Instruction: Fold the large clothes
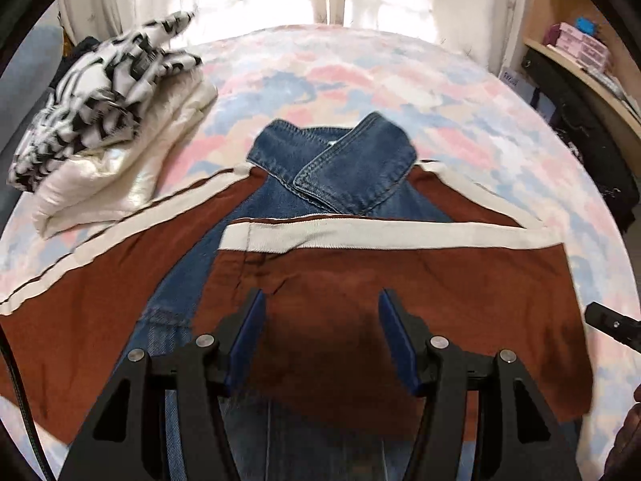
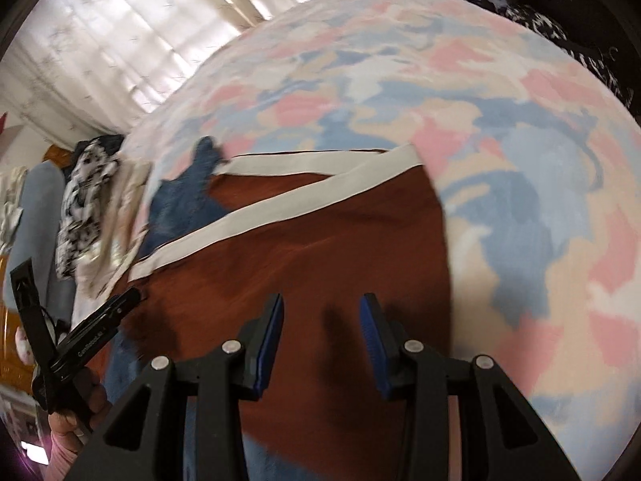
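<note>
a denim jacket with rust-brown, cream-striped sleeves (image 1: 360, 280) lies flat on the pastel patchwork bedspread (image 1: 460, 92), one sleeve folded across its front. the left gripper (image 1: 320, 320) and right gripper (image 2: 322, 316) hover over the brown cloth, both released and holding nothing.

A: Jacket (image 1: 344, 184)?
B: Flat on the bed (image 1: 460, 92), collar (image 1: 340, 160) at the far end, one sleeve (image 1: 400, 300) folded across its body.
A: Clothes pile (image 1: 100, 136)?
B: Left of the jacket.
</note>
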